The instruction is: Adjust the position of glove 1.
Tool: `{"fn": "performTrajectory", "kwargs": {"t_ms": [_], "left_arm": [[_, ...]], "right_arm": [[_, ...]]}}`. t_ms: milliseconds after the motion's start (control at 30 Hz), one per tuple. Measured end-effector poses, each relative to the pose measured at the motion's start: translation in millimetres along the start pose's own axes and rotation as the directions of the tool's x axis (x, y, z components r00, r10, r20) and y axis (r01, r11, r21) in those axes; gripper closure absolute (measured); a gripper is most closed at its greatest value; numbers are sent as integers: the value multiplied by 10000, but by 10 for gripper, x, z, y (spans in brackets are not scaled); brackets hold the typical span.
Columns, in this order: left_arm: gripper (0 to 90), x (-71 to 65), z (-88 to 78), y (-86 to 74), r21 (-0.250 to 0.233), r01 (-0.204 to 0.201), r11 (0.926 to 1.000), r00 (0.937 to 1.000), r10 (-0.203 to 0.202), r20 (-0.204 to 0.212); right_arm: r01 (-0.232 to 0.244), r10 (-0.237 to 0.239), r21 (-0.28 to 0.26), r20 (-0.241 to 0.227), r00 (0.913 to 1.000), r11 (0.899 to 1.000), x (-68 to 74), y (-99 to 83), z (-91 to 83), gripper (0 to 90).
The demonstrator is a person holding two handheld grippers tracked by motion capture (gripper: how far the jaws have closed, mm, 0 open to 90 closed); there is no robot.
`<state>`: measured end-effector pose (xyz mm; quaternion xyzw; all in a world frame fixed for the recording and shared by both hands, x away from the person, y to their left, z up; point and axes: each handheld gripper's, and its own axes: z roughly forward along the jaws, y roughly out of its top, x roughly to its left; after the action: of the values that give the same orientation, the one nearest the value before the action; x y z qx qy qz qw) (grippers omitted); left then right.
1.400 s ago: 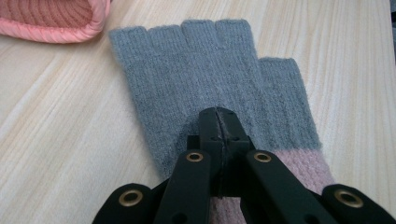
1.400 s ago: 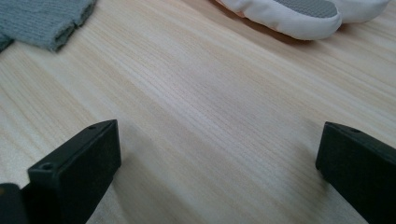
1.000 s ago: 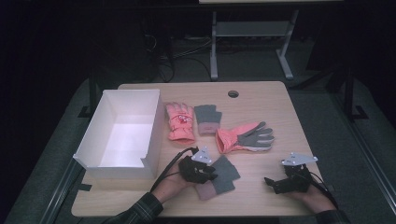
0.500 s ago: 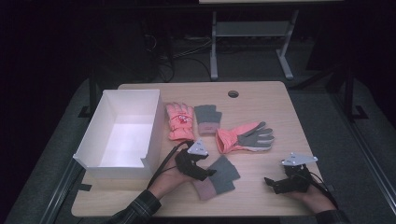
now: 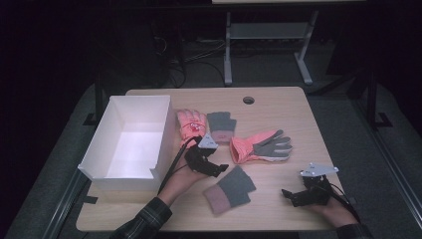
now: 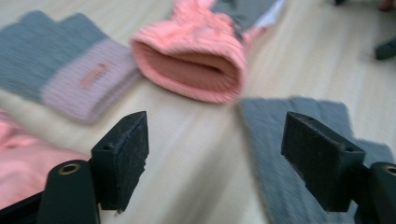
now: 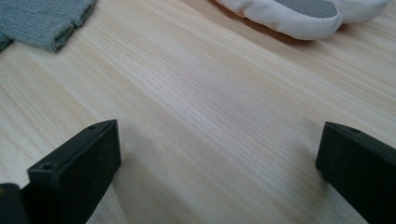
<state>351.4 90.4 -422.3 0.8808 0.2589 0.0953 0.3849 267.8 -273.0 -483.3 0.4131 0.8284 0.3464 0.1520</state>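
Observation:
A grey knit glove with a pink cuff point(image 5: 229, 189) lies flat near the table's front edge. My left gripper point(image 5: 219, 169) hovers just behind it. Its jaws have just been opening and stand open with nothing between them point(image 6: 217, 149). In the left gripper view that grey glove point(image 6: 289, 154) lies under the right jaw, and the cuff of a coral glove point(image 6: 196, 65) gapes ahead. The coral glove with a grey palm point(image 5: 261, 147) rests mid-table. A pink glove point(image 5: 191, 123) and a second grey-and-pink glove point(image 5: 221, 124) lie behind. My right gripper point(image 5: 288, 195) sits open at front right, over bare wood point(image 7: 219, 158).
A white open box point(image 5: 99, 164) stands at the table's left, beside the left forearm. A round cable hole point(image 5: 248, 100) is near the far edge. The dark floor drops away on all sides of the wooden table point(image 5: 298, 114).
The left gripper has opened, let go of the front grey-and-pink glove, and lifted back toward the other gloves. The glove stays flat on the table. The right gripper has not moved.

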Motion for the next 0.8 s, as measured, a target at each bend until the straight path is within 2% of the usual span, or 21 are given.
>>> {"fn": "performTrajectory", "kwargs": {"t_ms": [33, 100, 133, 333, 367, 500, 533, 600, 633, 700, 733, 800], "left_arm": [[243, 27, -2, 28, -22, 121, 9999, 9997, -121, -192], [270, 54, 5, 54, -105, 262, 9996, 9993, -265, -269], [293, 110, 22, 107, -183, 347, 9992, 9988, -353, -350], [378, 257, 81, 224, -430, 571, 9974, 9946, -606, -845], [420, 329, 110, 265, -494, 759, 9959, 9927, -802, -902], [561, 417, 168, 332, -503, 905, 9946, 9904, -952, -1006], [561, 448, 193, 362, -390, 936, 9948, 9902, -971, -1001], [666, 493, 243, 403, -416, 1046, 9936, 9884, -1085, -1066], [719, 518, 267, 417, -412, 1102, 9931, 9882, -1139, -1025], [767, 580, 337, 449, -316, 1288, 9912, 9863, -1313, -1003], [837, 632, 416, 471, -165, 1523, 9882, 9844, -1531, -865], [894, 652, 456, 482, -27, 1539, 9881, 9844, -1536, -856]], "right_arm": [[3, -3, 0, -1, 10000, 10000, 0, 0, 0, 0], [10, -10, -1, 0, 10000, 10000, -1, 0, 0, 0], [9, -9, -1, 0, 10000, 10000, -1, 0, 0, 0], [6, -6, -3, -2, 10000, 10000, -1, 0, 0, 0], [3, -3, -3, -2, 10000, 10000, 0, 0, 0, 0], [7, -7, -3, -2, 10000, 10000, -1, 0, 0, 0], [1, -1, -2, -4, 10000, 10000, 0, 0, 0, 0], [2, -2, -4, -3, 10000, 10000, 0, 0, 0, 0], [3, -3, -3, -2, 10000, 10000, 0, 0, 0, 0], [8, -8, -5, -1, 10000, 10000, -1, 0, 0, 0], [6, -6, -4, -1, 10000, 10000, -1, 0, 0, 0], [5, -5, -3, -3, 10000, 10000, -1, 0, 0, 0]]}}
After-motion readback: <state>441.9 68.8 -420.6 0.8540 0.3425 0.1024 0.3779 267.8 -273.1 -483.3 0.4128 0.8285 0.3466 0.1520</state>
